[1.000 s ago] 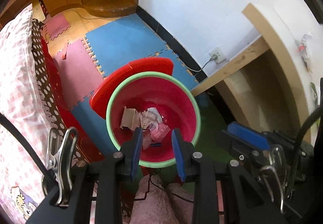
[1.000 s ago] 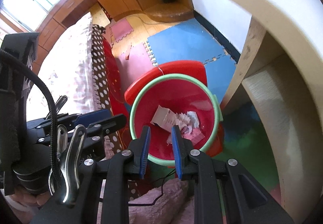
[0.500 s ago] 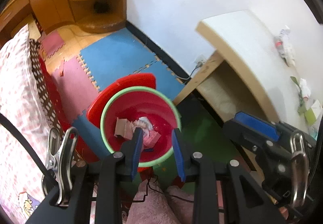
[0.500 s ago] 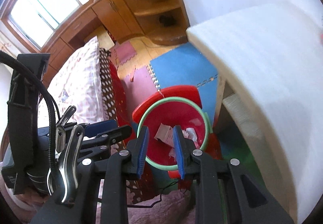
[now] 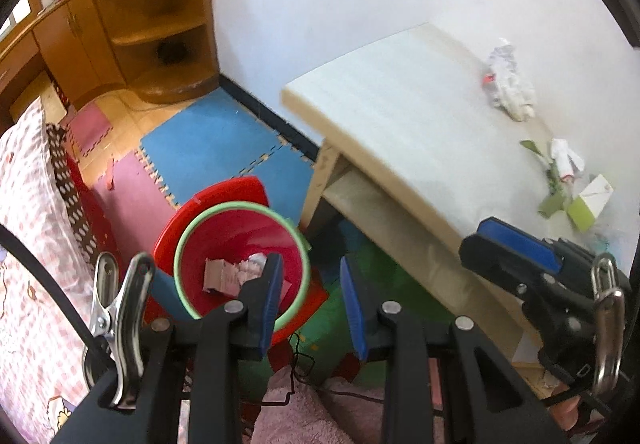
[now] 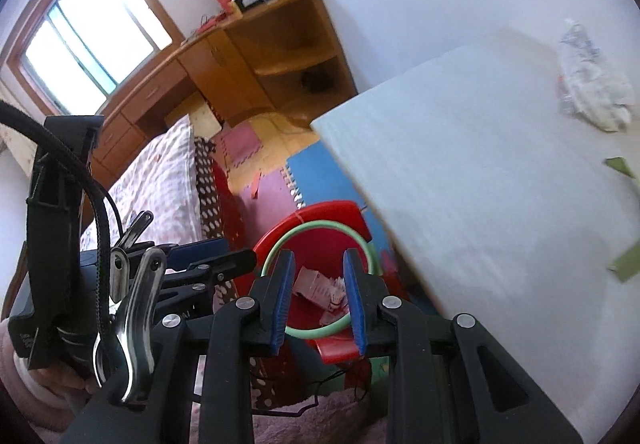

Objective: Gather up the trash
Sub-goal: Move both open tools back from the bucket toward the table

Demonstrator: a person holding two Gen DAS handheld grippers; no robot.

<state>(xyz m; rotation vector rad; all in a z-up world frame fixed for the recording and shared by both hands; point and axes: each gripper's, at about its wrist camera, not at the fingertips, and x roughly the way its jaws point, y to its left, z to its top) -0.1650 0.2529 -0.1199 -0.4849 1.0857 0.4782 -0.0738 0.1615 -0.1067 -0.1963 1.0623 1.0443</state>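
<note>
- Both grippers have pulled up and away from the round red plastic bin with the green rim (image 5: 240, 264), which is on the floor beside the pale wooden surface (image 5: 400, 116); it looks smaller than a second ago.
- Left gripper (image 5: 310, 298) and right gripper (image 6: 318, 296) have blue pads parted, nothing between them.
- Scraps already in the bin; crumpled white wrapper (image 5: 510, 88) and green-white packaging bits (image 5: 576, 196) wait on the surface, probably next.

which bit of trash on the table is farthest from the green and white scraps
The crumpled white wrapper, alone at the far end of the table by the wall; the others cluster near the green scraps.
</note>
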